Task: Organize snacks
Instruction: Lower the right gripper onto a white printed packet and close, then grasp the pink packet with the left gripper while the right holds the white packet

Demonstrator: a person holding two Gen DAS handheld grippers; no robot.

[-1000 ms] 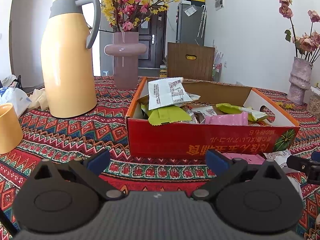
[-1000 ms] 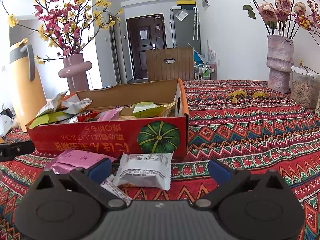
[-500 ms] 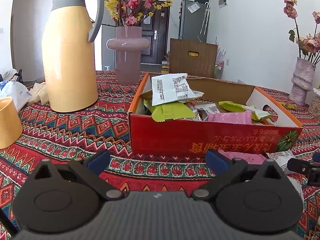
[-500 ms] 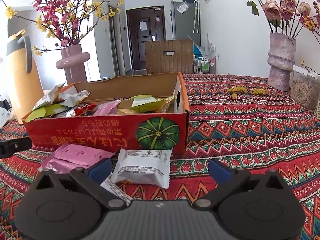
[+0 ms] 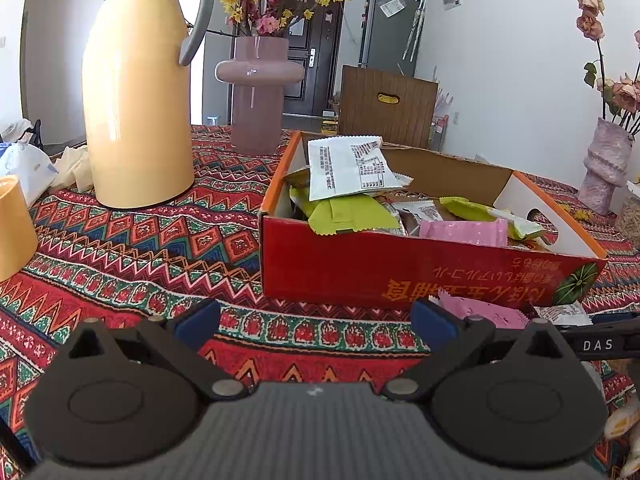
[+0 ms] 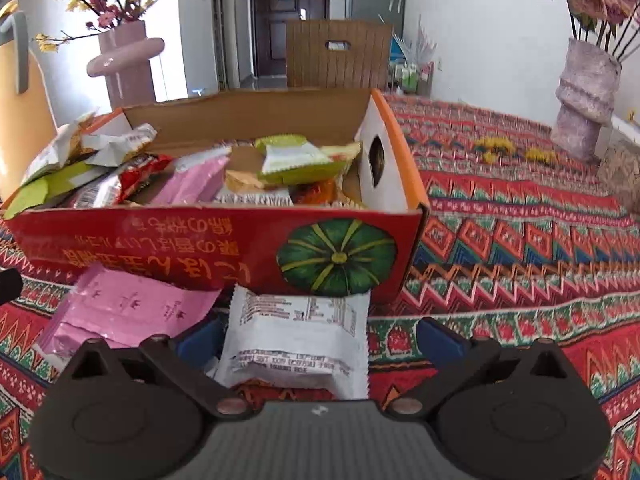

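The right gripper (image 6: 318, 340), jaws wide, straddles a white snack packet (image 6: 298, 344) lying at 6 o'clock of the red box (image 6: 248, 248). The left gripper (image 5: 316, 320) is wide, empty.

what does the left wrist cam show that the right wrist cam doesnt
Only the left wrist view shows the whole yellow thermos jug, an orange cup at the left edge, and the left gripper, open over bare cloth.

Only the right wrist view shows the white snack packet lying between the open right gripper's fingers, and the yellow petals on the cloth.

Both show the red snack box full of packets, the pink packet in front of it, and the mauve vase.
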